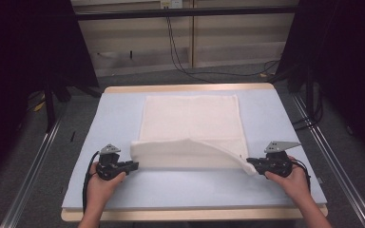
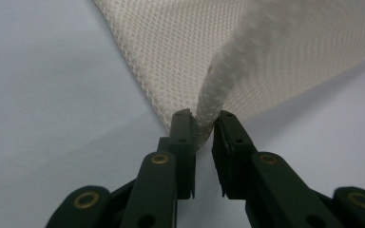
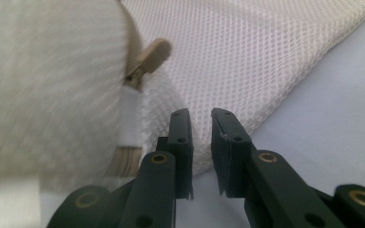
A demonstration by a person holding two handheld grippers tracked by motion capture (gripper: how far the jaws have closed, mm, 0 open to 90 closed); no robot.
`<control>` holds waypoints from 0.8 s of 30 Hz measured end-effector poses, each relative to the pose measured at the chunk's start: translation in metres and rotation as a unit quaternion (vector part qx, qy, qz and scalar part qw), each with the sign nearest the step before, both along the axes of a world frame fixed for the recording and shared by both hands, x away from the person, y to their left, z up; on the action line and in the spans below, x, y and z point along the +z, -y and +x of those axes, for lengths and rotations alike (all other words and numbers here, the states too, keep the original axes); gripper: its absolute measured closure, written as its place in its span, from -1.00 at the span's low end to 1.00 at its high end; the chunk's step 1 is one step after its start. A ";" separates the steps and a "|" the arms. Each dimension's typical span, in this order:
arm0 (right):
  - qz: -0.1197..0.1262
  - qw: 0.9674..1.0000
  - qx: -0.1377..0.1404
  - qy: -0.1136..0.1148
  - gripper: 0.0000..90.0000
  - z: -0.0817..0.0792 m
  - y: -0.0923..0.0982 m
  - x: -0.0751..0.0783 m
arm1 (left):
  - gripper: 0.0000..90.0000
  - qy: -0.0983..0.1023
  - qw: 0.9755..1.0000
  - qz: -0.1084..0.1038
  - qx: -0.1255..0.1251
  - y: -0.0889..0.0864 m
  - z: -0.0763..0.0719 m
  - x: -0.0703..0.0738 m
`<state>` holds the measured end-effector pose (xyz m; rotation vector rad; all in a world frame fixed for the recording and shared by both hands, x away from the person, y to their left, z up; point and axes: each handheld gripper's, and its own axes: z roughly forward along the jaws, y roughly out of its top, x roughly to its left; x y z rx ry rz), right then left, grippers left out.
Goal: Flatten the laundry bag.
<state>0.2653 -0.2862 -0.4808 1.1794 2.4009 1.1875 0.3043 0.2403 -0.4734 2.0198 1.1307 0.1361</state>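
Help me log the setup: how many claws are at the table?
2: the left claw at the towel's near left corner, the right claw at its near right corner.

a pale blue counter [image 1: 119, 114] stands on grey floor [image 1: 218, 76]. behind the counter a beige panelled wall [image 1: 237, 33] with black cables [image 1: 176, 47]; dark curtains [image 1: 24, 47] flank it.

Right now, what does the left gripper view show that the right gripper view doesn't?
Left gripper view: the towel has its thick hem running down between the jaws of the left hand-held gripper, which pinch it. Right gripper view: a tan hanging loop and a white label at a towel corner; the right hand-held gripper has its jaws apart with nothing between them. Both: the cream mesh-weave towel lying on the pale blue table cover.
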 end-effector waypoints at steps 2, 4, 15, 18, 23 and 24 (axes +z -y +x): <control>0.001 1.000 -0.002 0.000 0.73 -0.001 0.001 -0.001 | 0.61 -0.008 1.000 0.007 -0.001 -0.004 -0.001 0.002; -0.001 1.000 -0.003 -0.002 0.73 -0.001 0.001 -0.001 | 0.50 -0.011 1.000 0.003 0.004 -0.010 -0.003 0.004; -0.004 1.000 -0.022 -0.001 0.69 -0.001 0.000 -0.002 | 0.51 -0.012 1.000 0.000 0.006 -0.014 0.001 0.004; -0.006 1.000 -0.025 -0.002 0.66 -0.001 0.000 -0.002 | 0.52 -0.014 1.000 -0.003 0.006 -0.015 0.002 0.004; -0.001 0.999 -0.032 -0.005 0.67 -0.001 0.000 -0.003 | 0.53 -0.013 1.000 -0.007 0.009 -0.016 0.002 0.005; -0.002 0.999 -0.032 -0.004 0.66 -0.001 0.000 -0.002 | 0.53 -0.015 1.000 -0.014 0.012 -0.016 0.002 0.005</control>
